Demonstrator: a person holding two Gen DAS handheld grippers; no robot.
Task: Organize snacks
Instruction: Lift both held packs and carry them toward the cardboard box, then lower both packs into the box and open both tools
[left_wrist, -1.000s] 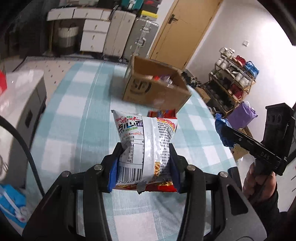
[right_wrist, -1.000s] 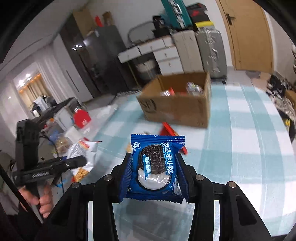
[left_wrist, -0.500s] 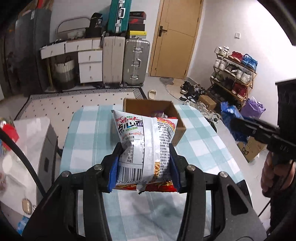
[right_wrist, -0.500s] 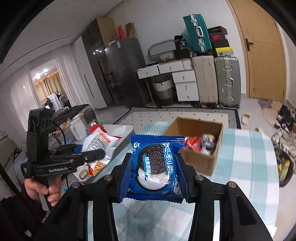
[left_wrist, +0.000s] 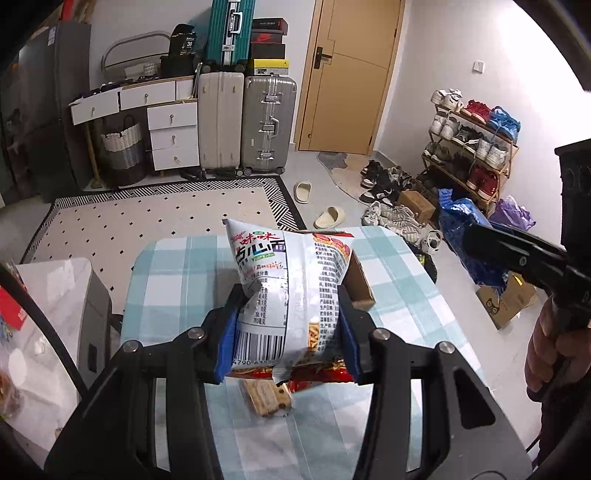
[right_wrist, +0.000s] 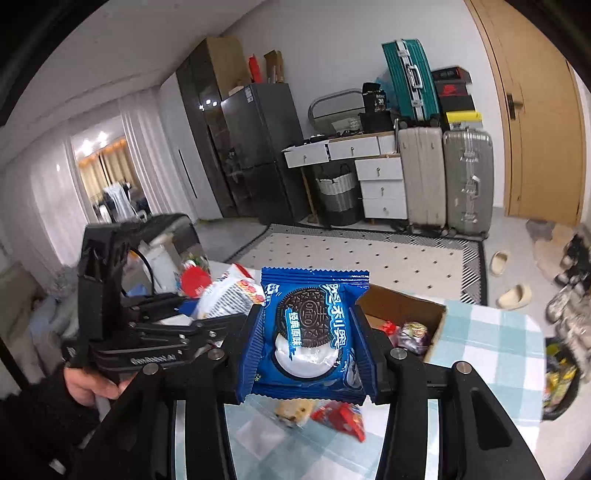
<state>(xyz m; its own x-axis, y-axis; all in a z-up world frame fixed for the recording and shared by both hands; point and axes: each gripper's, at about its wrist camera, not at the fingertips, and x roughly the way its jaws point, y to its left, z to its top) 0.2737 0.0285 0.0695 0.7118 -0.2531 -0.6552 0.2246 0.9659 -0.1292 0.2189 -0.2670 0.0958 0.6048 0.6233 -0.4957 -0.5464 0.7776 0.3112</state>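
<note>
Left gripper (left_wrist: 288, 325) clamps noodle bag (left_wrist: 291, 291), hiding cardboard box (left_wrist: 360, 284); right gripper (right_wrist: 308, 345) clamps Oreo pack (right_wrist: 310, 332); loose snacks (right_wrist: 332, 415) below.

From my left wrist view, the noodle bag (left_wrist: 288, 291) hides most of the box (left_wrist: 360, 284) behind it; only one corner shows. A biscuit pack (left_wrist: 266, 397) below is half covered by the bag. From my right wrist view, the Oreo pack (right_wrist: 312, 332) blocks the box's near wall, and the shoes (right_wrist: 569, 295) at the right edge are smeared with blur.
</note>
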